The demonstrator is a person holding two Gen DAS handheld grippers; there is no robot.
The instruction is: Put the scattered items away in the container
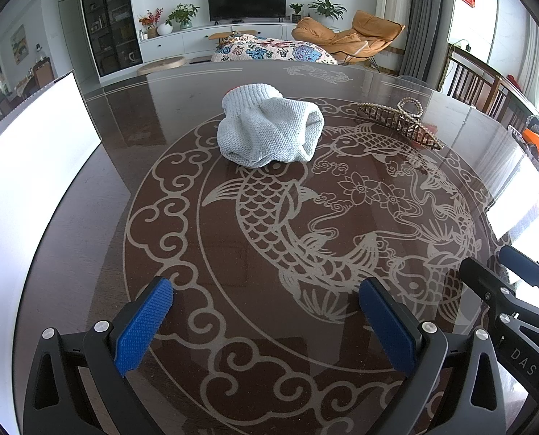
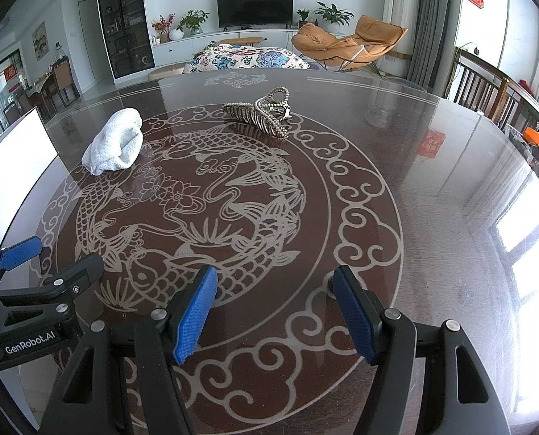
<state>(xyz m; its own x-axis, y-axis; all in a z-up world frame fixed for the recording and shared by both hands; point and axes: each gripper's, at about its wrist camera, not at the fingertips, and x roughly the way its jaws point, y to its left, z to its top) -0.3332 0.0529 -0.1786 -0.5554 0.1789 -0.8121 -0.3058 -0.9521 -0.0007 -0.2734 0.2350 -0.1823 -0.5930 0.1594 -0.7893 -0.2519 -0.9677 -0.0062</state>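
Your left gripper (image 1: 265,302) hangs over the near part of the table (image 1: 99,239), jaws spread apart and holding nothing. Your right gripper (image 2: 274,290) sits just beside it, jaws likewise released and empty. The rolled sock (image 1: 269,128) lies toward the far middle of the table, on the fish pattern's rim. The hair clip (image 2: 260,116) rests to the sock's right, well apart from it, nearer the far edge. A white container (image 1: 33,166) stands at the table's left edge, its inside washed out by glare.
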